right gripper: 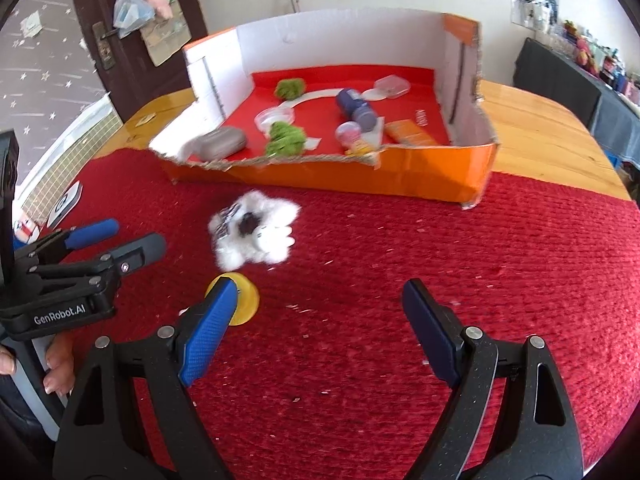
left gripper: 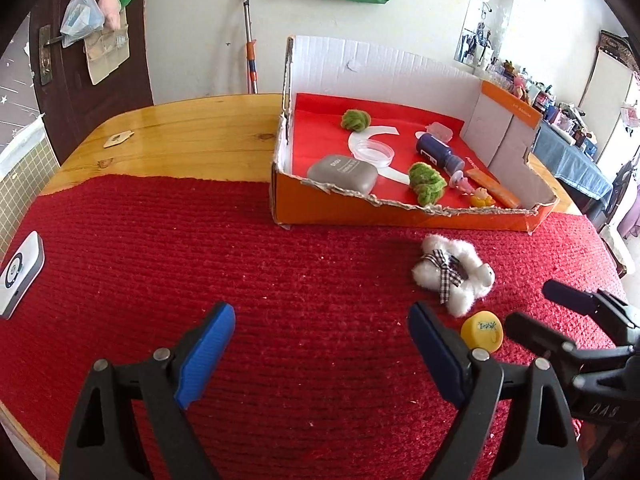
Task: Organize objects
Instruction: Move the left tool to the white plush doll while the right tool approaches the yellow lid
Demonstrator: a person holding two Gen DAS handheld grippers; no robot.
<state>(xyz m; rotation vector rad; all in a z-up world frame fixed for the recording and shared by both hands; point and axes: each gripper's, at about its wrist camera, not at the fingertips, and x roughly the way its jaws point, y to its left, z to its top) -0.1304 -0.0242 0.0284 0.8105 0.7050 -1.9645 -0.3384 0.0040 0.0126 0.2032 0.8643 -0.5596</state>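
Now, from the left wrist view, the left gripper (left gripper: 322, 322) is seen low over the red cloth (left gripper: 200, 248), its jaws spread wide with nothing caught between the blue pads. Just beyond the right-hand pad a yellow cap (left gripper: 482, 331) is found lying on the cloth, and a little further on a white plush toy (left gripper: 452, 274) with a checked bow. The right gripper (left gripper: 532, 308) is glimpsed at the right edge, close beside the cap. Further back, the orange cardboard box (left gripper: 360, 212) is set with its low front wall on the cloth; a grey case (left gripper: 343, 173), two green fuzzy clumps, a clear round lid and a dark blue bottle (left gripper: 439, 154) are gathered inside it. A white device (left gripper: 20, 274) is noted at the far left of the cloth.

Over on the right wrist view, the right gripper (right gripper: 320, 296) is likewise held with jaws well apart, nothing gripped. The yellow cap (right gripper: 244, 300) is partly covered by the left-hand pad. The plush toy (right gripper: 256, 234), blurred here, is seen just beyond the cap, short of the box (right gripper: 360, 178). The left gripper (right gripper: 130, 238) is shown at the left, jaws parted, with fingers (right gripper: 60, 364) of a person visible beneath it
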